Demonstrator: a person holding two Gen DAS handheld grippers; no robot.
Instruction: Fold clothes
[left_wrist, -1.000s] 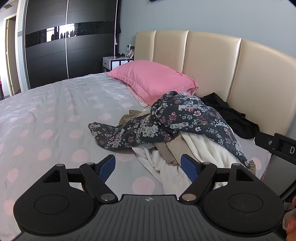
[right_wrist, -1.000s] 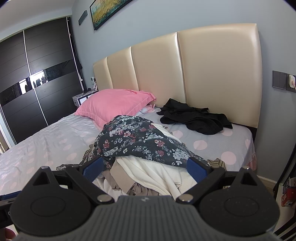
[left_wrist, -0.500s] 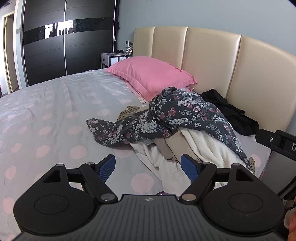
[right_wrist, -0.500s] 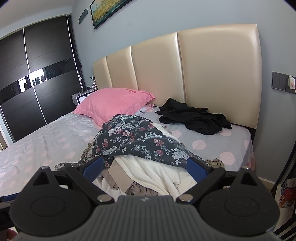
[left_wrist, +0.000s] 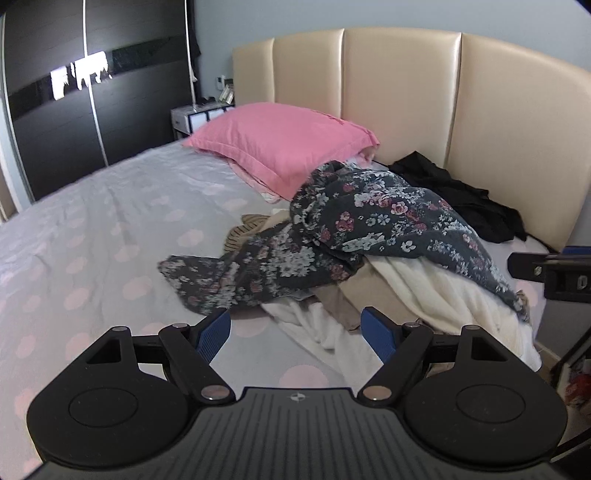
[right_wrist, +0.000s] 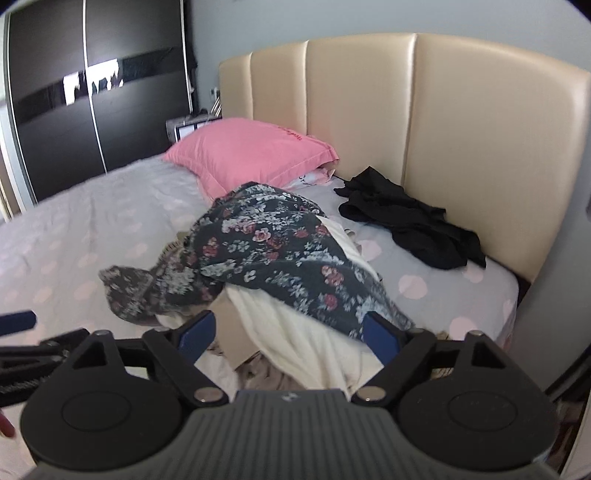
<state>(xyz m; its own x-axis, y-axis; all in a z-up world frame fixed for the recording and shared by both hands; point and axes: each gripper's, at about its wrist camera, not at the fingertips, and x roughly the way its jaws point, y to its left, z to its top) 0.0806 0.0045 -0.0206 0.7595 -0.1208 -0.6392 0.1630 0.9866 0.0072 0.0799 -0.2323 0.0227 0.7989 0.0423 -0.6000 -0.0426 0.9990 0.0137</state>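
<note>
Two open sets of jaws, nothing held.

Left wrist view: left gripper (left_wrist: 295, 330) spread wide above the dotted bed sheet (left_wrist: 92, 236), empty. Straight ahead and slightly right, heap of clothes (left_wrist: 369, 273), floral garment (left_wrist: 369, 221) draped on top, its long tail (left_wrist: 199, 280) trailing left toward the bare sheet. Long axis running left to right across the view. White garment (left_wrist: 436, 284) and beige piece (left_wrist: 351, 295) underneath, nearly between the fingers. Black garment (left_wrist: 461, 192) well apart, by the headboard (left_wrist: 399, 96). Pink pillow (left_wrist: 280, 140) behind.

Right wrist view: right gripper (right_wrist: 286, 332) likewise wide, empty, hovering right over the pile's near edge, white garment between the fingers. Looks the nearer hand to the heap; left nearer the floral tail. No containers anywhere in sight.
</note>
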